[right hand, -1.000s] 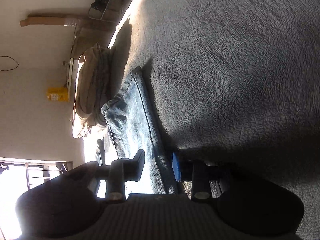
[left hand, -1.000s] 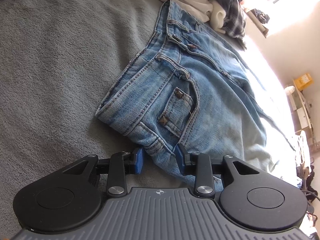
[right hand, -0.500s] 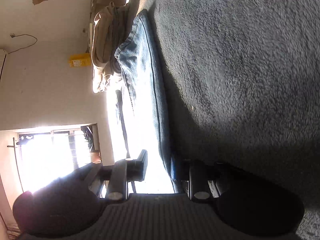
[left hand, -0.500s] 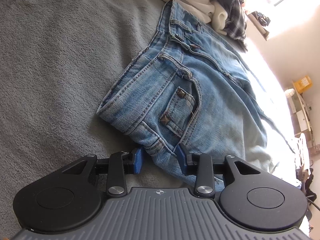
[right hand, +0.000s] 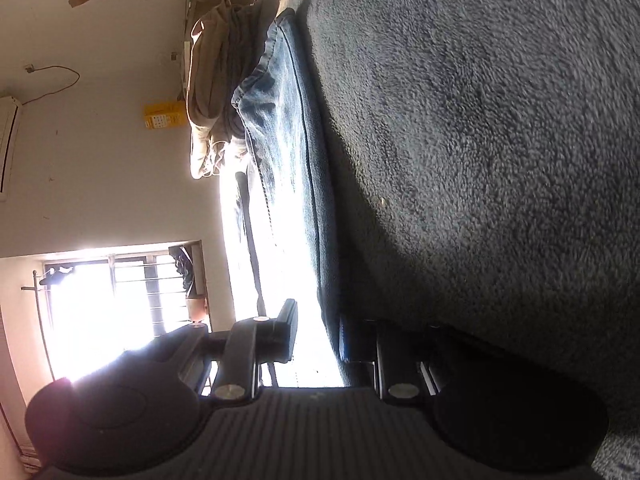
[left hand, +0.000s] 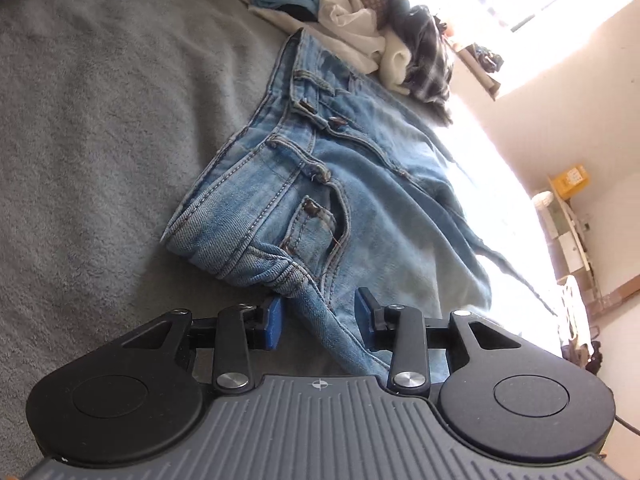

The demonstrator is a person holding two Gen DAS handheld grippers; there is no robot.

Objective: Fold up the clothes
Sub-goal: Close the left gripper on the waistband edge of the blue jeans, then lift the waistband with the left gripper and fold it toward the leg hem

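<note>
Left wrist view: light-blue denim jeans (left hand: 320, 184) lay mid-frame on grey fleece blanket (left hand: 100, 120); left gripper (left hand: 319, 317) stood slackened, waistband corner loose between pads. Right gripper (right hand: 316, 334) just narrowed around leg edge — grip uncertain, fold likely starting.

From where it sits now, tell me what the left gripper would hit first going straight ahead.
The jeans: their side seam already lies between the left gripper's fingers, and the waistband corner sits right ahead.

Sunlight is pouring through the window (right hand: 120, 300), blowing out the jeans (left hand: 320, 200) while fisheye distortion is bending edges
</note>
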